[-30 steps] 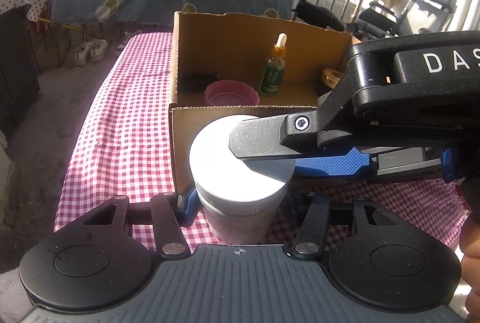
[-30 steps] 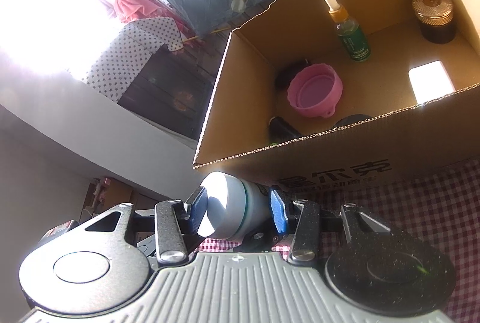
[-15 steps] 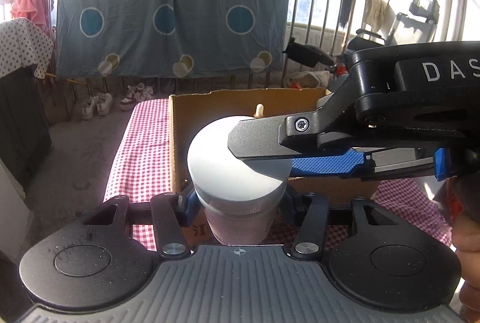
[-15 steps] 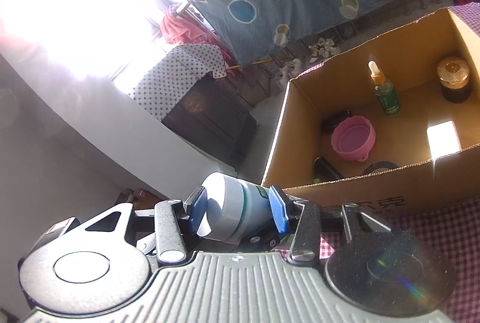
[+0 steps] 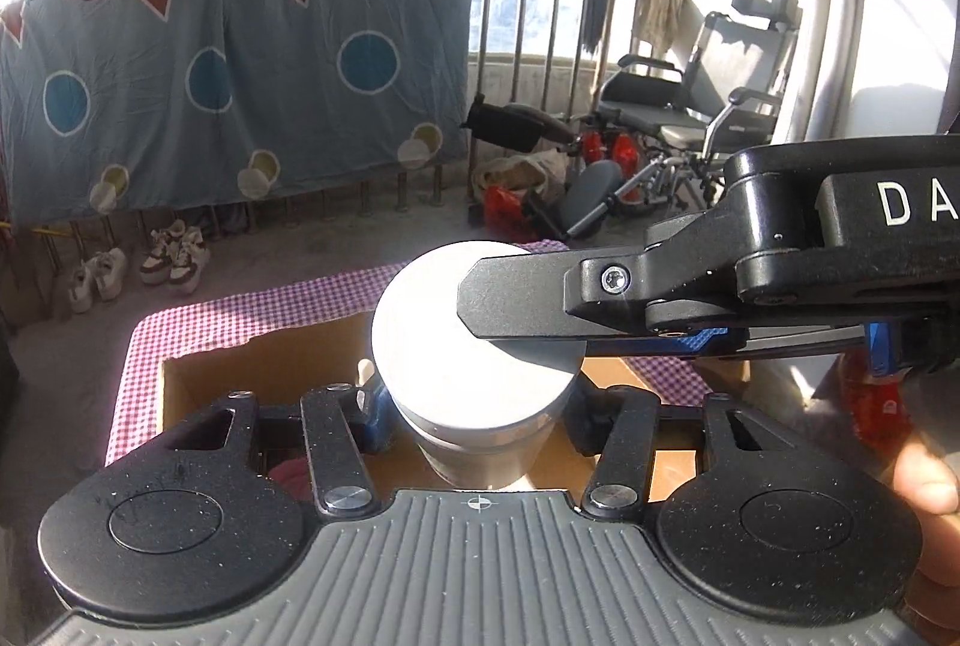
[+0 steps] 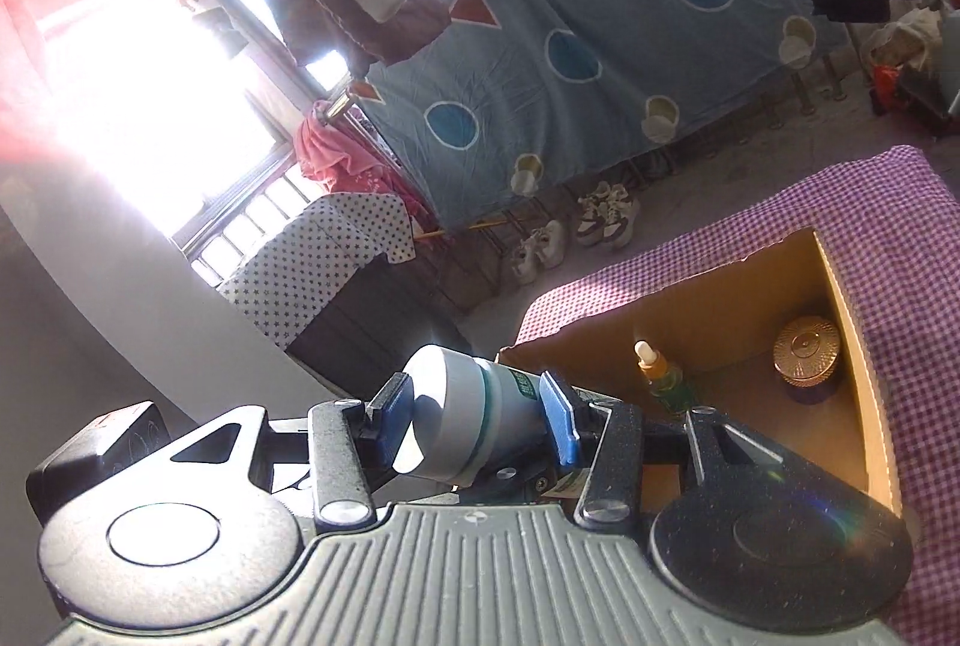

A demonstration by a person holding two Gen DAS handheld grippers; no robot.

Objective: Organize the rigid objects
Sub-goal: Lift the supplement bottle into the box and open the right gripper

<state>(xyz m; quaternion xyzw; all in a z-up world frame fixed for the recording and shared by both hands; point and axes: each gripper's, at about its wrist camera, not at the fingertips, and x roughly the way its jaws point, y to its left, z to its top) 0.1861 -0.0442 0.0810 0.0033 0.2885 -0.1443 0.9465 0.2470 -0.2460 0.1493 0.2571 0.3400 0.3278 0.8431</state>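
Left wrist view: one white-lidded jar [image 5: 474, 346] sits upright between the left gripper [image 5: 477, 421] fingers, both blue pads pressed on its body, so that tool is clamped on it. The right gripper [image 5: 600, 313] comes in from the right, one black finger lying across the lid. The jar hangs right above the open cardboard box [image 5: 264, 364], which sits on the pink checked tablecloth [image 5: 198, 316]. Inside the box I can only make out one white dropper tip and a bit of something pink, rest is hidden. Beyond the box: two pairs of white sneakers [image 5: 132, 268] on the floor.

Right wrist view: same jar [image 6: 474, 415], lying sideways here, with the right gripper's [image 6: 474, 421] two blue pads [image 6: 555, 424] squeezed on its lid and neck, so that one is clamped too. In the box [image 6: 852, 364], just past the jar, I count two things: one green dropper bottle [image 6: 660, 376] standing up, and one dark jar with gold lid [image 6: 807, 358] near the far corner. Sneakers [image 6: 576, 232] beyond the box.
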